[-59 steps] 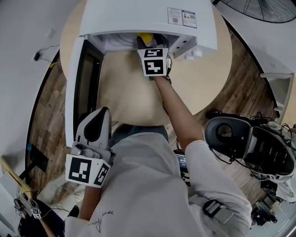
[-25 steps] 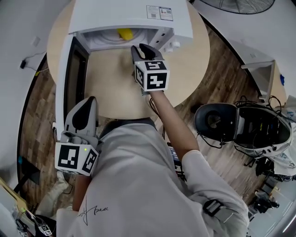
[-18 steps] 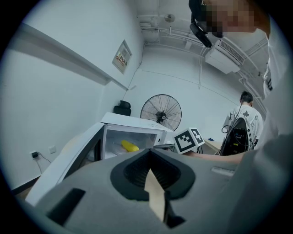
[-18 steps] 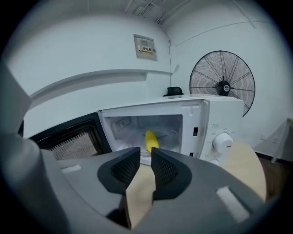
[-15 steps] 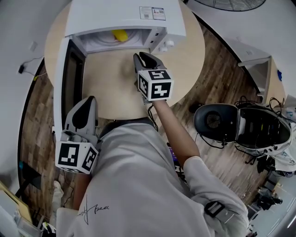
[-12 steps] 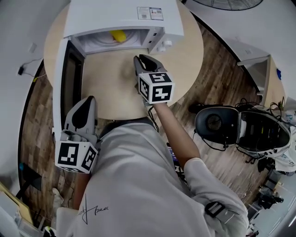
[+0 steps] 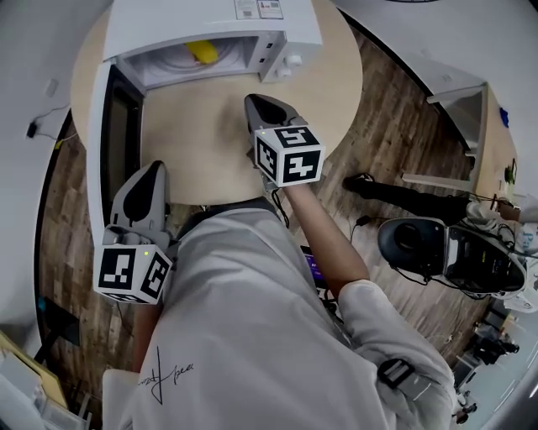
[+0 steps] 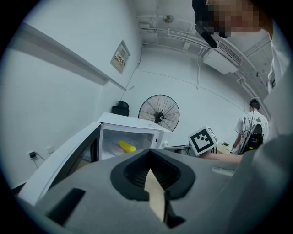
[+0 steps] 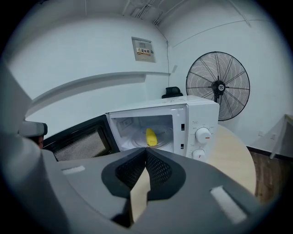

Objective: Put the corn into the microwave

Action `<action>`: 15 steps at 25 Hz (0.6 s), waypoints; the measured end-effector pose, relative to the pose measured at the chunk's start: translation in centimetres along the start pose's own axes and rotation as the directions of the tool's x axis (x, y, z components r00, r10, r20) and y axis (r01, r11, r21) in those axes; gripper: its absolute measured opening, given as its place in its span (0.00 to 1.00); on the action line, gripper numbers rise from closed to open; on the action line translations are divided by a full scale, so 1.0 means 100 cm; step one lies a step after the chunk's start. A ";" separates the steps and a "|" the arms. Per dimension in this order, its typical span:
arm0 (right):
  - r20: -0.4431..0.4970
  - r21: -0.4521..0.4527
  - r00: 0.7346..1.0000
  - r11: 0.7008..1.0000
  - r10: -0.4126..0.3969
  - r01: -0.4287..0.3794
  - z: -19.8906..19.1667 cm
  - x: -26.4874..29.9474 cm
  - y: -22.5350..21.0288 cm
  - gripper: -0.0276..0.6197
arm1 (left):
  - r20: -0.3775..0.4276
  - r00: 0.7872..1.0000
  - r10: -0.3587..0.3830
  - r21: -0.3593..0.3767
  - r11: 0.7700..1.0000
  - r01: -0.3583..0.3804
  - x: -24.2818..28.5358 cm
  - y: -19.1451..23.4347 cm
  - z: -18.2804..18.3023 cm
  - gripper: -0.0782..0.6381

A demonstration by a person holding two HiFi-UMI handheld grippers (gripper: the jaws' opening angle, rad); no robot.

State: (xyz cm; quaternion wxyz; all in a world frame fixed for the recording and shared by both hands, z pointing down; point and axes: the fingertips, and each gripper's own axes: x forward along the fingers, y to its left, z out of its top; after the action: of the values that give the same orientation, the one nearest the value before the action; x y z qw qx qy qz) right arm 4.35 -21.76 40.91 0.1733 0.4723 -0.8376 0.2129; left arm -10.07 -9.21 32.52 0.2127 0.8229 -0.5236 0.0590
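Corn (image 7: 200, 52) inside open microwave (image 7: 210, 18), door (image 7: 116, 134) swung wide, round table (image 7: 197, 138), fan (image 9: 218, 86) behind

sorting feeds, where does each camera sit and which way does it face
Head view: on the person's head, looking down at the table and microwave; shows torso, right arm, left gripper, right gripper.
Left gripper view: on the left gripper, facing the microwave; shut jaws show.
Right gripper view: on the right gripper, facing the microwave; shut jaws show.
Shared: both gripper views see the corn inside and the fan.
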 end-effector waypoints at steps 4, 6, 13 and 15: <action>-0.008 0.002 1.000 1.000 0.013 -0.012 -0.002 -0.009 0.003 0.06 | -0.003 1.000 0.002 -0.009 1.000 -0.002 -0.001 0.003 -0.004 0.10; -0.016 -0.001 1.000 1.000 0.021 -0.021 -0.005 -0.012 0.006 0.06 | -0.009 1.000 0.005 -0.011 1.000 -0.005 -0.003 0.005 -0.007 0.10; -0.045 0.000 0.999 1.000 0.028 -0.028 -0.017 -0.028 0.011 0.06 | -0.029 1.000 0.007 -0.015 1.000 -0.007 -0.007 0.015 -0.015 0.10; -0.050 0.009 0.998 1.000 0.029 -0.029 -0.021 -0.034 0.014 0.06 | -0.038 0.999 0.010 -0.017 1.000 -0.011 -0.007 0.018 -0.019 0.10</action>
State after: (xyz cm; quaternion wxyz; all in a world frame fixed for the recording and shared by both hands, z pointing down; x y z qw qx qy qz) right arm 5.03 -17.62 40.80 0.1889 0.4553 -0.8389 0.2306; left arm -11.75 -8.46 34.52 0.2295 0.8169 -0.5243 0.0714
